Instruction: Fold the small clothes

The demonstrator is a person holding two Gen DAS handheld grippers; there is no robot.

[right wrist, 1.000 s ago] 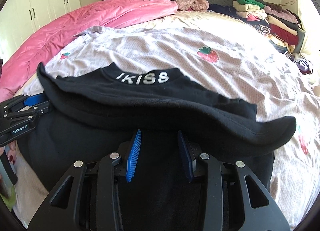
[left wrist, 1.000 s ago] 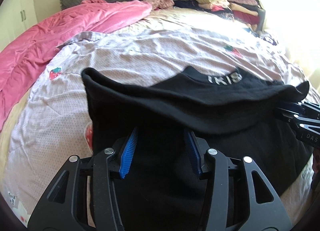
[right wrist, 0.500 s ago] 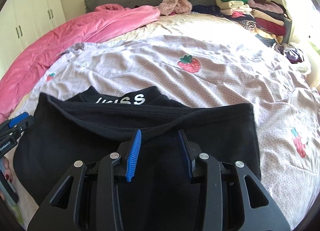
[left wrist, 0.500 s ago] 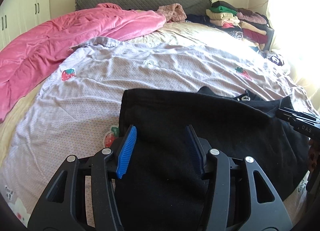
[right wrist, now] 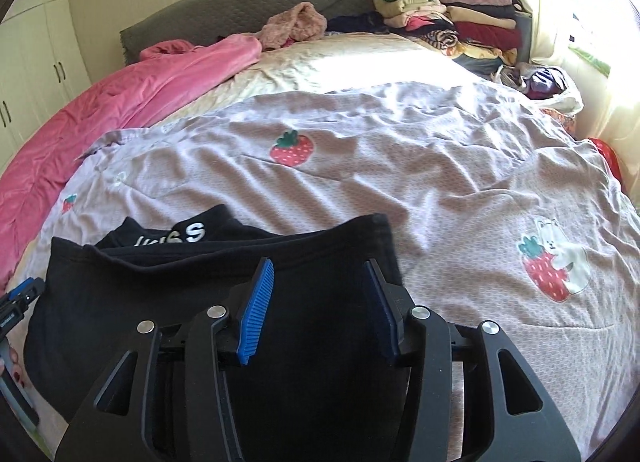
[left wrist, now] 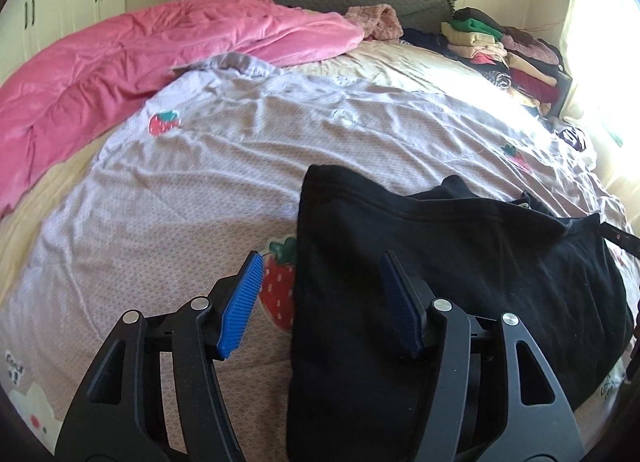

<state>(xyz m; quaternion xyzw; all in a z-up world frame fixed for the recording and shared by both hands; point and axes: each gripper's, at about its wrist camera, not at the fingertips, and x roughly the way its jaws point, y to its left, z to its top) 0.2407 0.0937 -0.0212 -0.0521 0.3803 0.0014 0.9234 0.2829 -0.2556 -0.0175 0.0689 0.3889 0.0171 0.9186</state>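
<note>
Both tongs released: L gripper (left wrist: 320, 282) hovering over the shirt (left wrist: 460, 262) edge, R gripper (right wrist: 318, 294) hovering above it. Shirt's lying folded, soft black knit, on wrinkly strawberry-print sheet (right wrist: 440, 181).

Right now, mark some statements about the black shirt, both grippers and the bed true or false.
1. The black shirt lies on the strawberry-print sheet. True.
2. The left gripper is clamped shut. False: it is open.
3. The right gripper is open above the shirt. True.
4. The pink blanket covers the shirt. False: it lies apart, toward the headboard.
5. Folded clothes are stacked near the window. True.
</note>
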